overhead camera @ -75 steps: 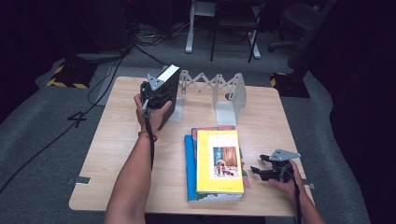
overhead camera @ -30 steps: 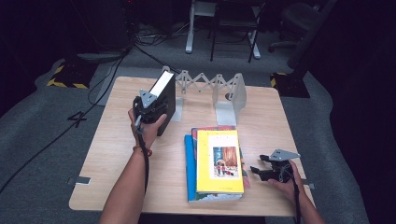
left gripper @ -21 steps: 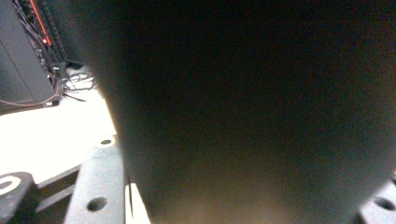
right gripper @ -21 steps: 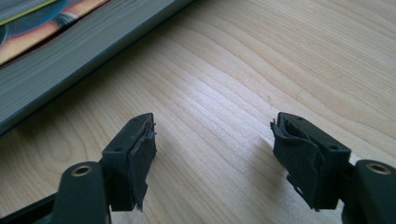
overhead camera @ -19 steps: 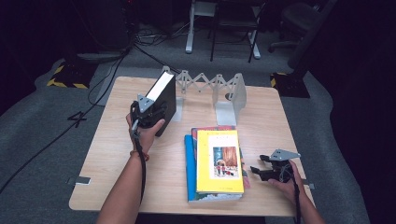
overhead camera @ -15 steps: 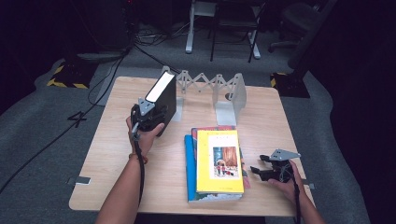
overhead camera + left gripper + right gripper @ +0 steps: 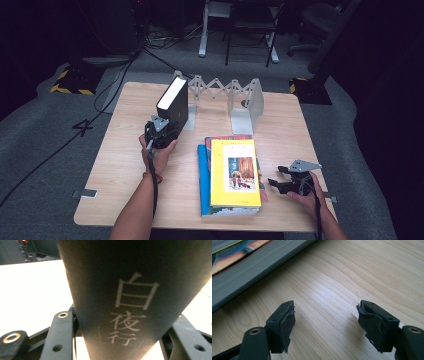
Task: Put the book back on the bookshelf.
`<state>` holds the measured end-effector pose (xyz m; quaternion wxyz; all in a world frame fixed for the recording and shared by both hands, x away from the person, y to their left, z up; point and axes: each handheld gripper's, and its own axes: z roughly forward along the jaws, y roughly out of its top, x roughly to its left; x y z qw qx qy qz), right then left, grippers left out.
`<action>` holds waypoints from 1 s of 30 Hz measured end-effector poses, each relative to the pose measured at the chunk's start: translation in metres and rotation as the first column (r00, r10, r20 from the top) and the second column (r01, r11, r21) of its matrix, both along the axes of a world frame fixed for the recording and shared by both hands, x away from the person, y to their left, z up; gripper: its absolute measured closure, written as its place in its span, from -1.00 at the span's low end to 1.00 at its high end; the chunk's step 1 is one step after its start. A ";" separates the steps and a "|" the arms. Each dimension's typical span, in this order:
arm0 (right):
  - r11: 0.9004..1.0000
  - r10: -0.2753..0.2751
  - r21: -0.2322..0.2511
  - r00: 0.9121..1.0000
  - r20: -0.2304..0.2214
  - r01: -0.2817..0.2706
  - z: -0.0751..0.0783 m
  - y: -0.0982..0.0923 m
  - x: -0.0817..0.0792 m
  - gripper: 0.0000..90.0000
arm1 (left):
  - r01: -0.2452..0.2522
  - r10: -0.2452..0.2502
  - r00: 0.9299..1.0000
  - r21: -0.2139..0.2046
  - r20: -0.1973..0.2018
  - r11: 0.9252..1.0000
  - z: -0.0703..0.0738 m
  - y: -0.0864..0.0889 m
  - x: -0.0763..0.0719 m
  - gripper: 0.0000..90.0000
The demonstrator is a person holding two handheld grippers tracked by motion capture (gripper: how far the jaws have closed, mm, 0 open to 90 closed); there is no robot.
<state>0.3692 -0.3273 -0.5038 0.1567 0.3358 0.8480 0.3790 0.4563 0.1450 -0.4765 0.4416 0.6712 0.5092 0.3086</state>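
Observation:
My left gripper (image 7: 166, 129) is shut on a thick black book (image 7: 173, 104), held upright with its white page edge on top, just in front of the left end of a white accordion book rack (image 7: 220, 91). Its jaws have just been closing, with the book between them. In the left gripper view the book's spine (image 7: 130, 295) bears pale characters and stands between both jaws. My right gripper (image 7: 275, 176) rests open on the table to the right of a flat stack of books topped by a yellow book (image 7: 234, 172); nothing is between its fingers (image 7: 284, 317).
The wooden table (image 7: 120, 150) has bare room at its left and front left. The rack's right end plate (image 7: 247, 102) stands behind the stack. A blue book (image 7: 203, 180) lies lowest in the stack. Chairs and cables lie on the floor beyond the table.
My left hand has lowered the black book towards the table and brought it from a tilt to nearly upright. The right gripper has stayed where it was.

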 end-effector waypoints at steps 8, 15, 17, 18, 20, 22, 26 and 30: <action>1.000 0.001 -0.001 1.000 0.003 -0.001 0.000 0.001 0.000 -0.33 | -0.051 0.051 0.999 -0.012 -0.010 0.999 0.002 -0.011 0.009 0.16; 1.000 0.003 -0.004 1.000 0.007 -0.003 0.000 0.001 0.000 -0.33 | -0.087 0.086 0.996 -0.046 -0.024 0.995 0.003 -0.016 0.019 0.16; 1.000 0.004 -0.003 1.000 0.005 -0.004 0.000 0.001 0.000 -0.33 | -0.087 0.086 0.996 -0.056 -0.032 0.995 0.004 -0.016 0.024 0.16; 1.000 0.003 -0.004 1.000 0.006 -0.003 0.000 0.001 0.000 -0.33 | -0.085 0.083 0.996 -0.058 -0.037 0.995 0.005 -0.016 0.026 0.16; 1.000 0.006 -0.003 1.000 0.005 -0.006 0.000 0.001 0.000 -0.30 | -0.085 0.084 0.996 -0.060 -0.033 0.995 0.004 -0.017 0.028 0.16; 1.000 0.013 -0.001 1.000 0.003 -0.013 0.000 0.000 0.000 -0.28 | -0.093 0.091 0.995 -0.059 -0.037 0.994 0.005 -0.019 0.032 0.16; 1.000 0.011 -0.001 1.000 0.006 -0.011 0.000 0.001 0.000 -0.29 | -0.104 0.101 0.994 -0.065 -0.041 0.992 0.005 -0.021 0.038 0.16; 1.000 0.015 0.000 1.000 0.004 -0.015 0.000 0.000 -0.001 -0.26 | -0.107 0.104 0.994 -0.067 -0.035 0.992 0.004 -0.022 0.040 0.16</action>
